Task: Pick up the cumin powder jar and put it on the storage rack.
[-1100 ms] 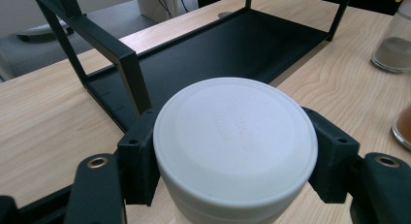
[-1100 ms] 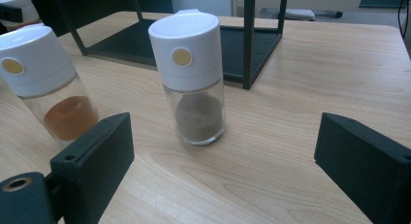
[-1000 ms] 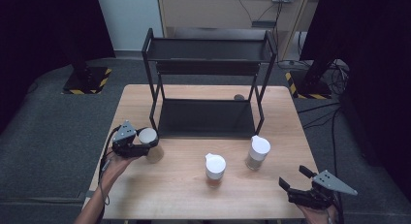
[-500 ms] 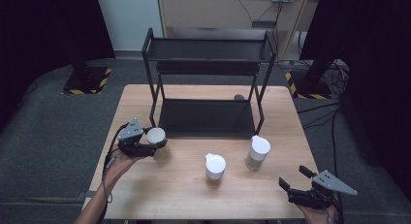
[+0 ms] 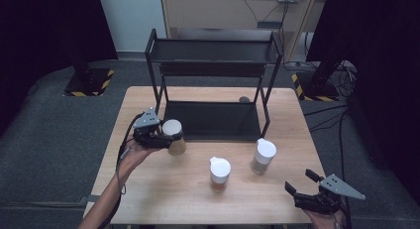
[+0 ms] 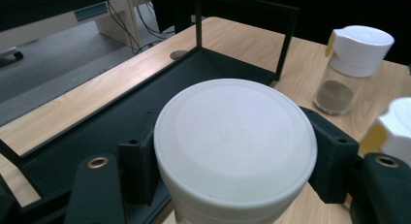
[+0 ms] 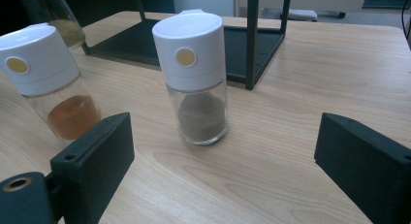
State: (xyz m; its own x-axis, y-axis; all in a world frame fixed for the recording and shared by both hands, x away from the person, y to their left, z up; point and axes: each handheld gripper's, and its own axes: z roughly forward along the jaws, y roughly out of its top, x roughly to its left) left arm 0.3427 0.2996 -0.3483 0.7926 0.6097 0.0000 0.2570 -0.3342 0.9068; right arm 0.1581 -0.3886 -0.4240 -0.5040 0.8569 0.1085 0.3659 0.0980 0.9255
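Change since the earlier frame: my left gripper (image 5: 166, 140) has carried its white-capped jar (image 5: 173, 136) up off the table and in toward the front left leg of the black rack (image 5: 213, 50); my right gripper (image 5: 303, 184) has kept its place.

Item 1, left gripper: jaws clamped on either side of the jar just under its white cap (image 6: 235, 139). In the left gripper view the jar sits over the front edge of the rack's lower shelf (image 6: 160, 93).

Item 2, right gripper: near the table's front right corner, jaws spread wide with nothing between them, aimed at the grey-powder shaker (image 7: 196, 76).

Item 3, grey-powder shaker (image 5: 262, 156): upright on the wooden table (image 5: 163, 189), in front of the rack's right front leg.

Item 4, orange-powder shaker (image 5: 219, 173): upright, near the first shaker and to its left in the high view.

Item 5, rack: two-tier, black, at the table's far half, both shelves bare.
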